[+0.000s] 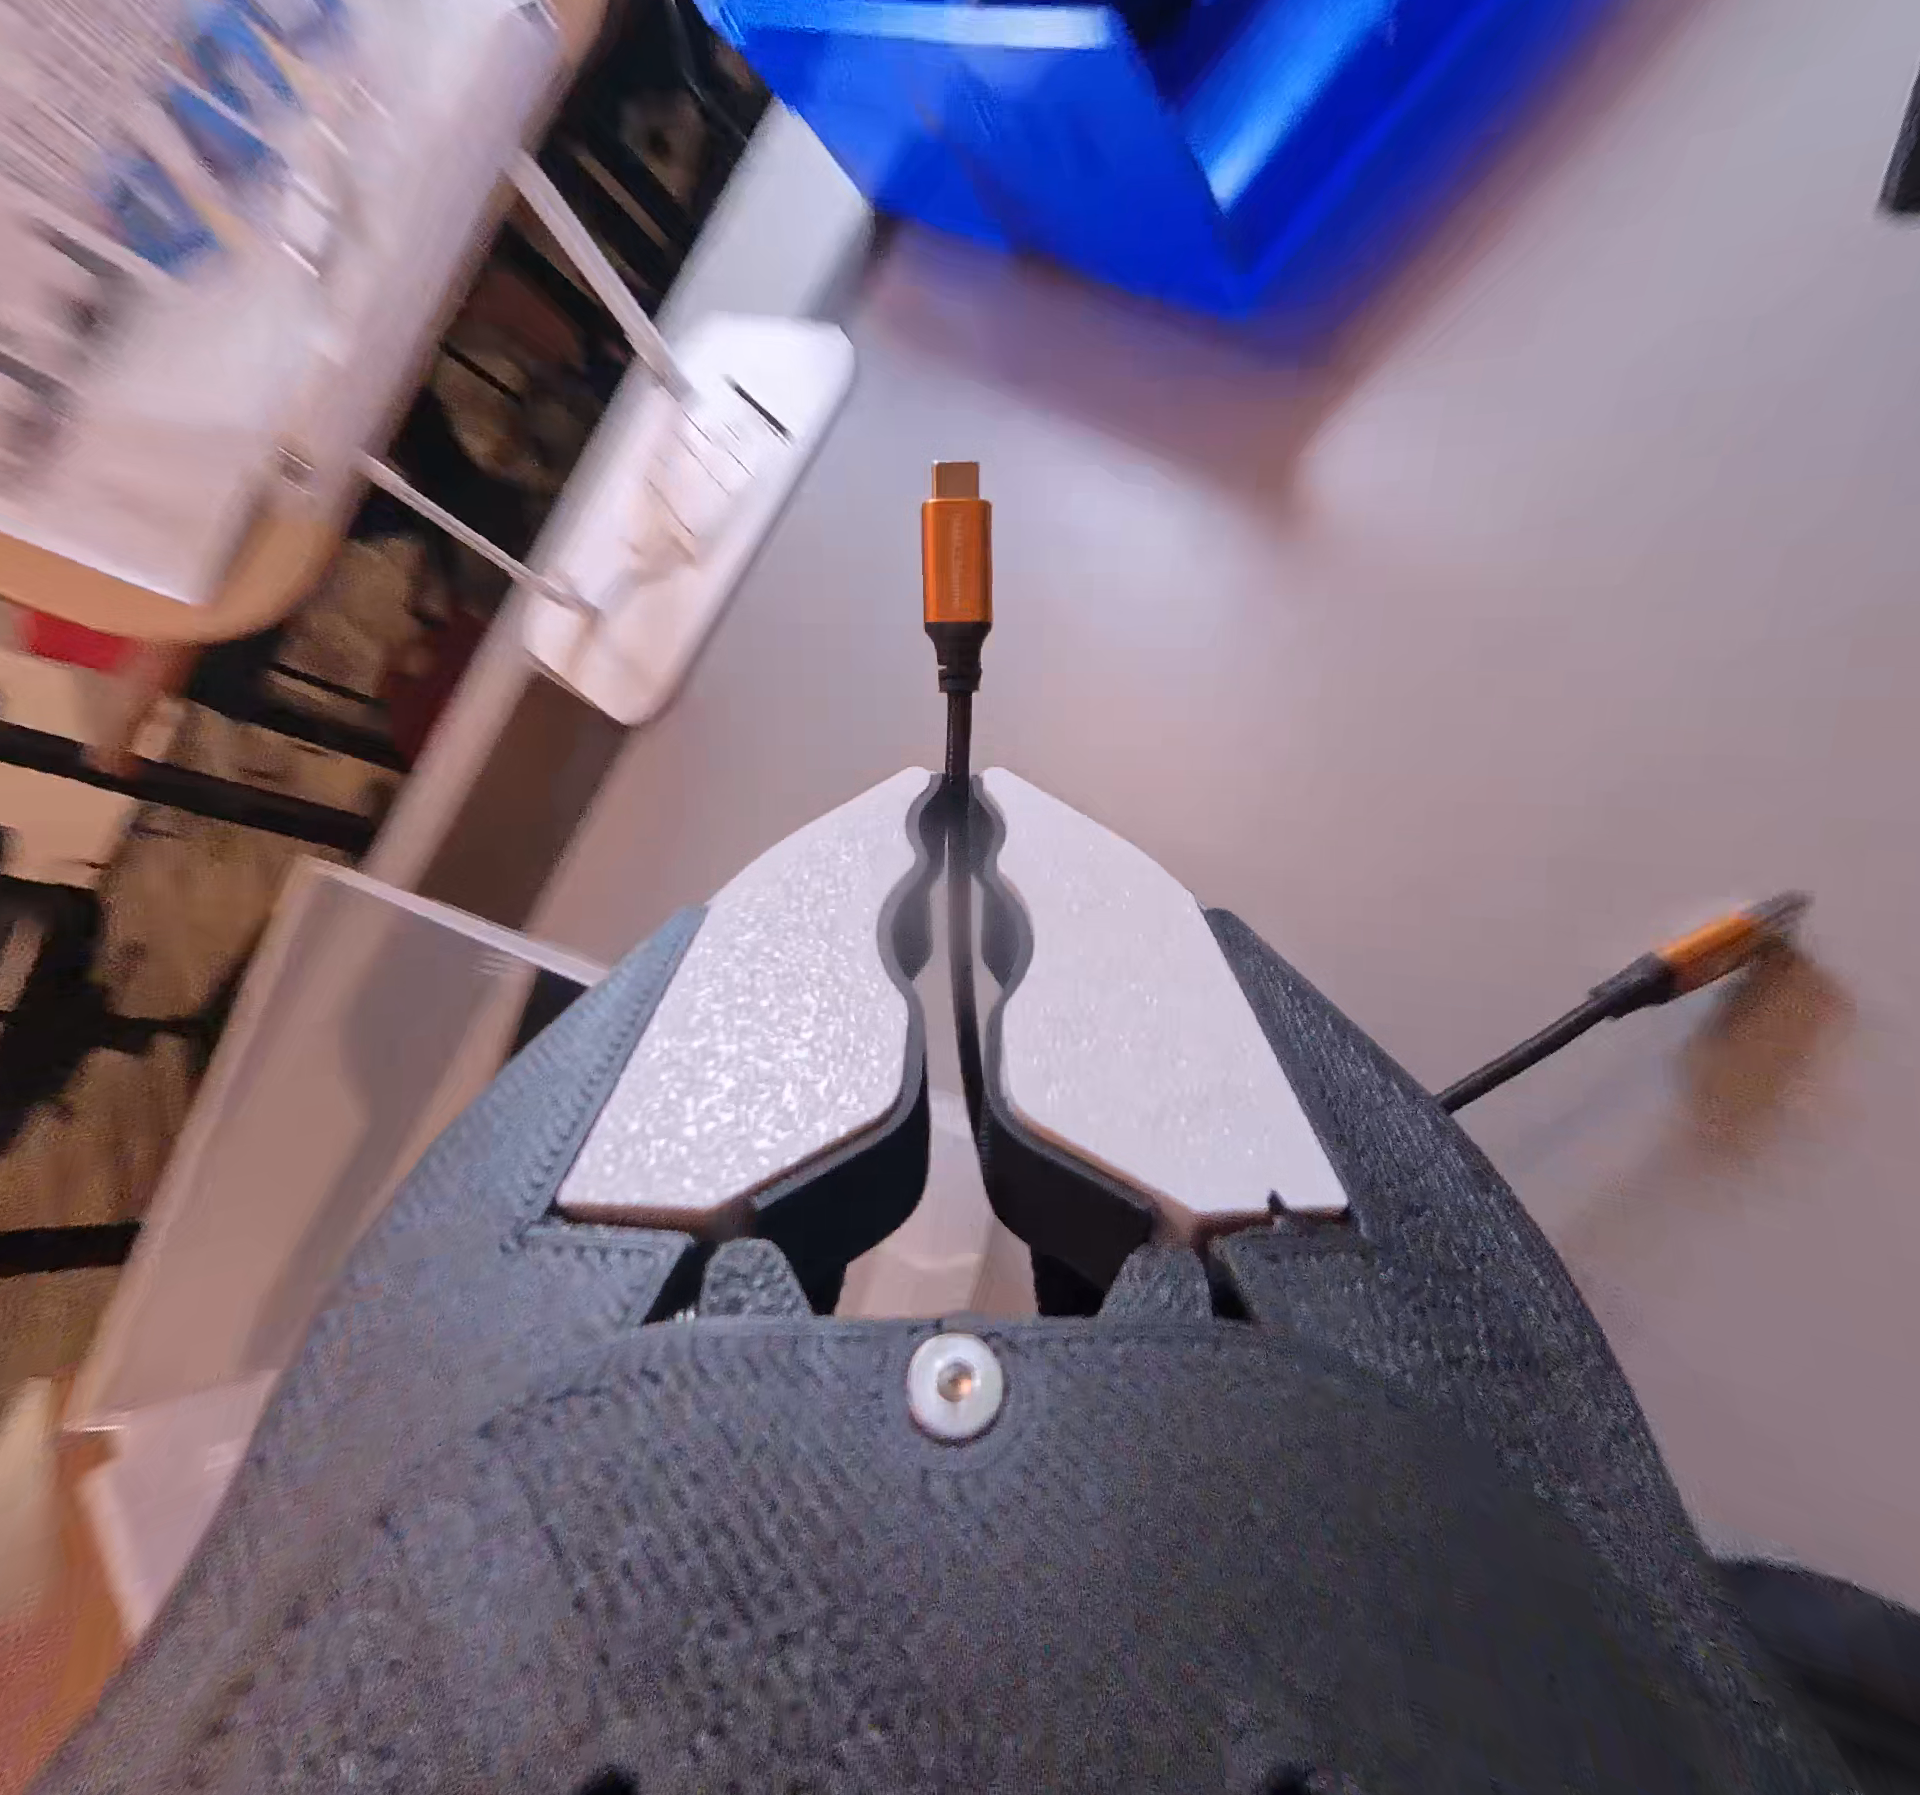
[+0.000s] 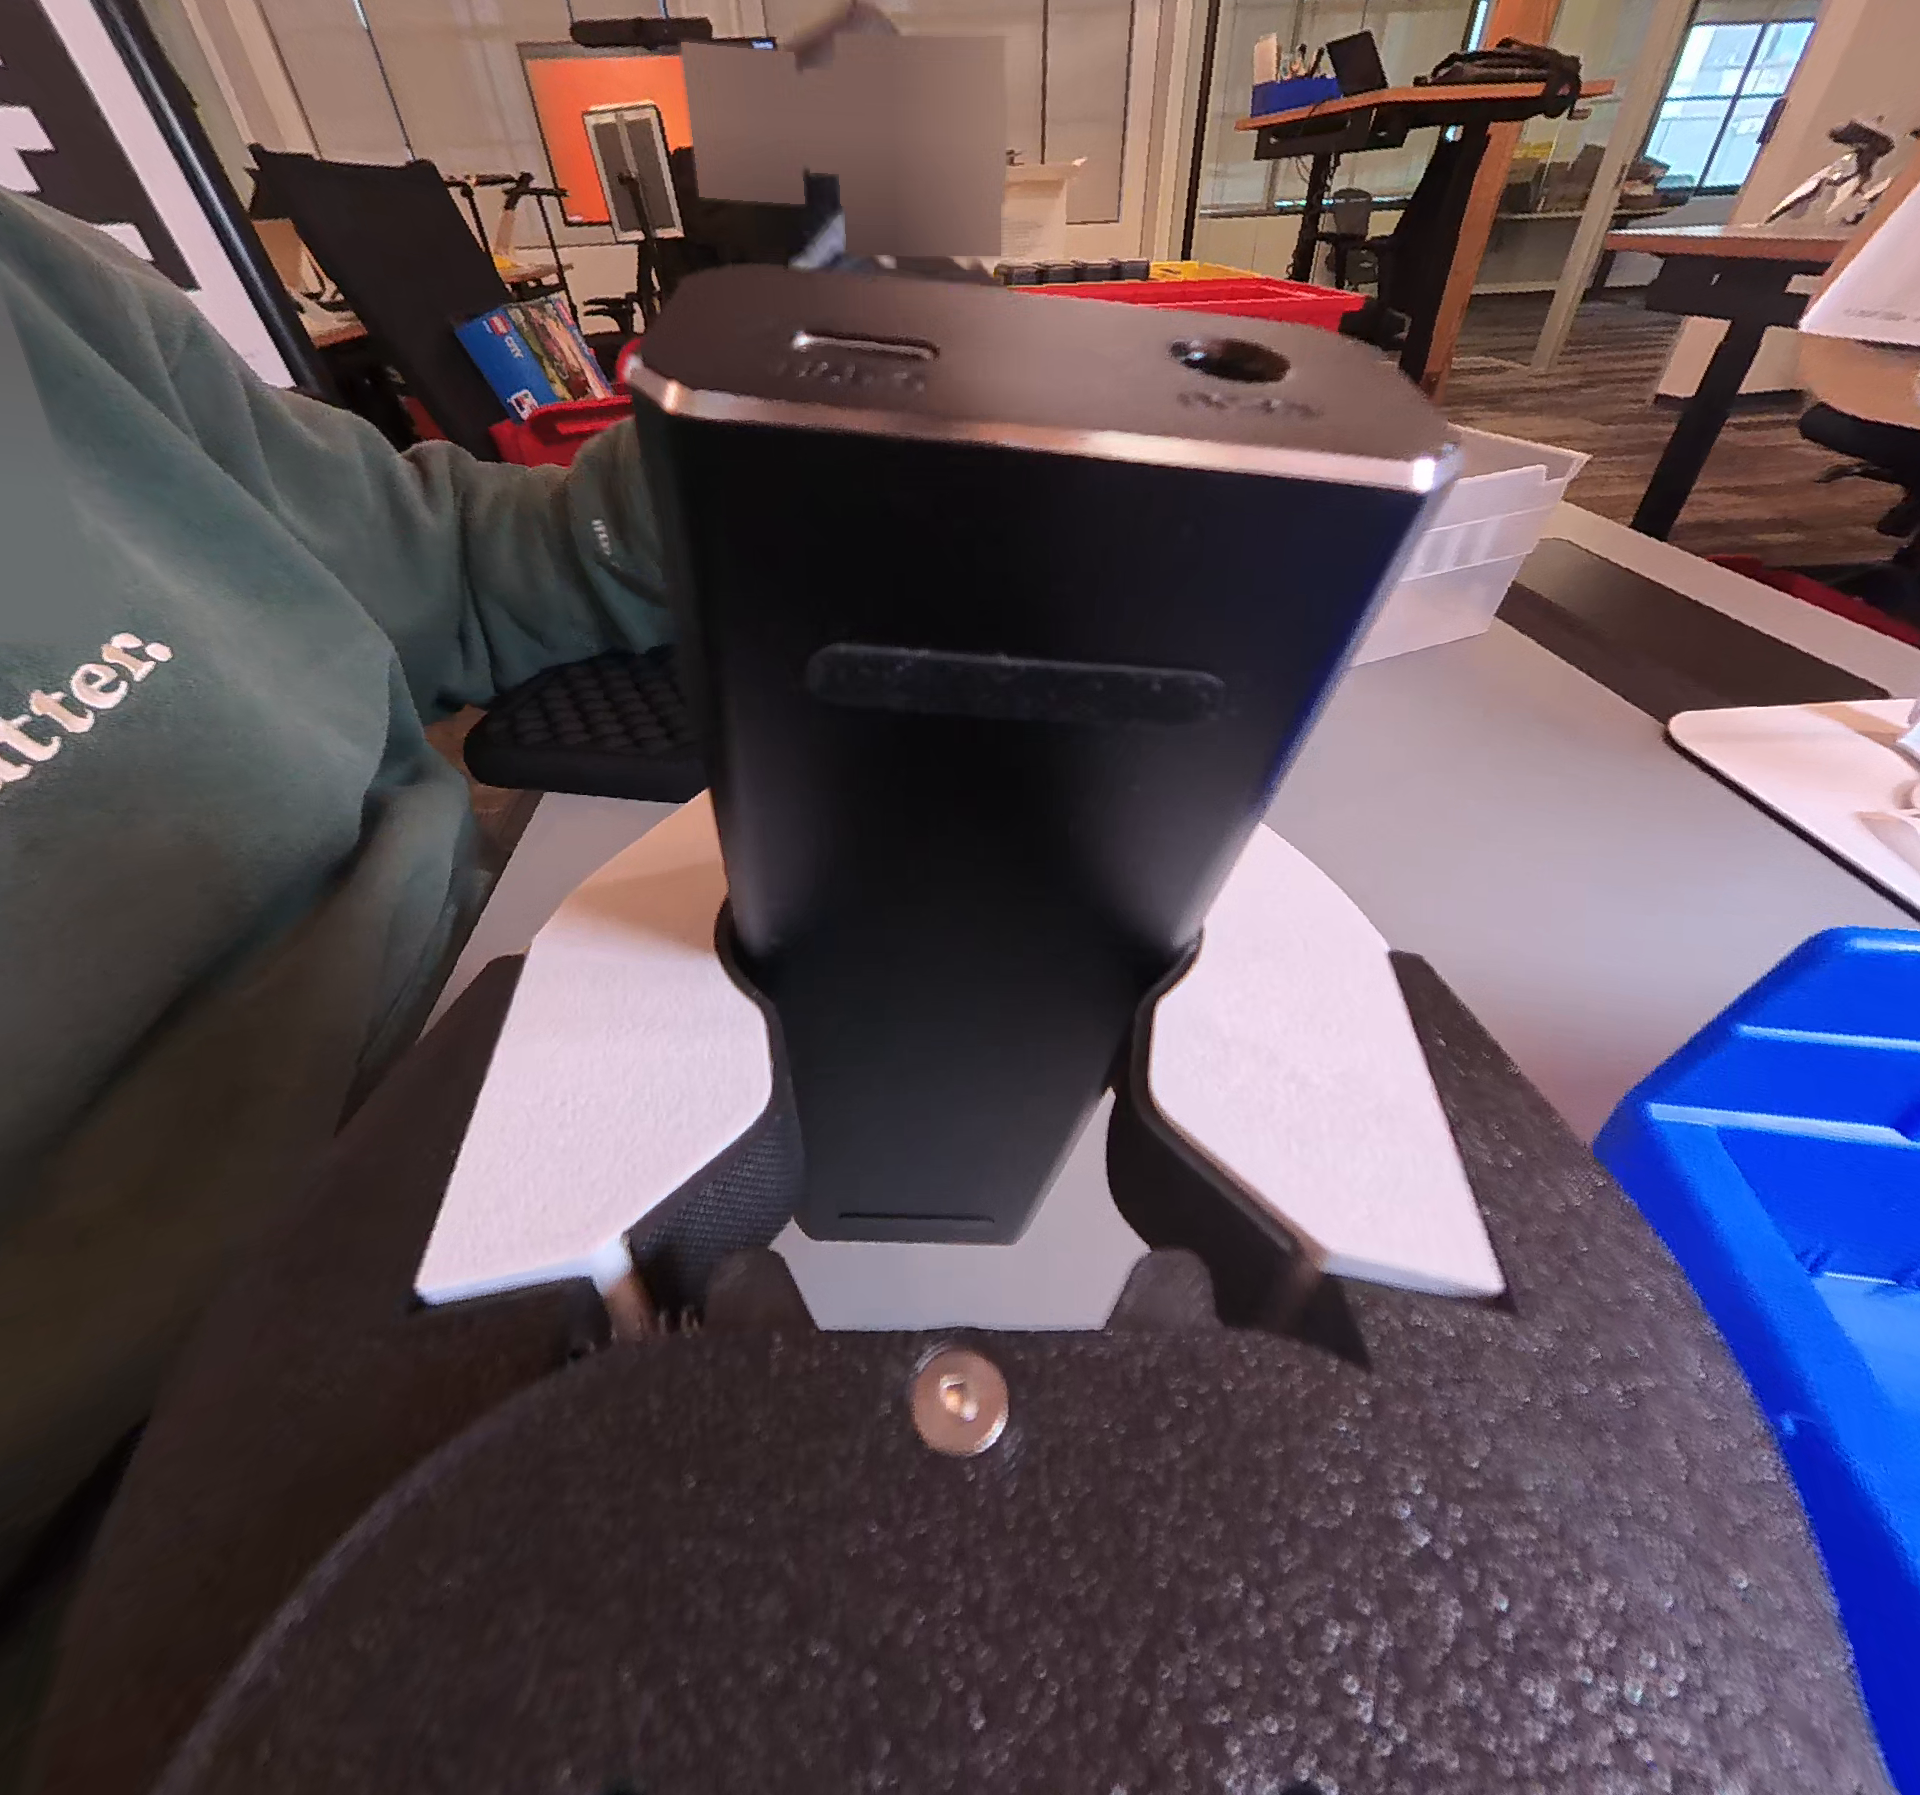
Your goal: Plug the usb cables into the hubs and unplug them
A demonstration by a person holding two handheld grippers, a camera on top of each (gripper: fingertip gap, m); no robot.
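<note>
My left gripper [image 1: 953, 784] is shut on a black braided usb cable [image 1: 963, 914]. Its orange plug [image 1: 955, 556] sticks out straight ahead of the fingertips, metal tip forward, above the pale table. The cable's other orange plug [image 1: 1720, 945] lies on the table at the right. My right gripper [image 2: 961, 945] is shut on a black hub [image 2: 1029, 706] and holds it upright above the table. The hub's end face shows a slot port [image 2: 862, 348] and a round port [image 2: 1231, 361]. A white hub [image 1: 691, 509] lies near the table's left edge.
A blue bin [image 1: 1091, 72] stands on the table ahead; it also shows in the right wrist view [image 2: 1787, 1153]. A clear acrylic stand [image 1: 312, 1049] sits at the table's left edge. A person's green sleeve [image 2: 239, 706] fills the left. A white tray [image 2: 1808, 779] lies at right. The grippers' ends are close to 20 centimeters from one another.
</note>
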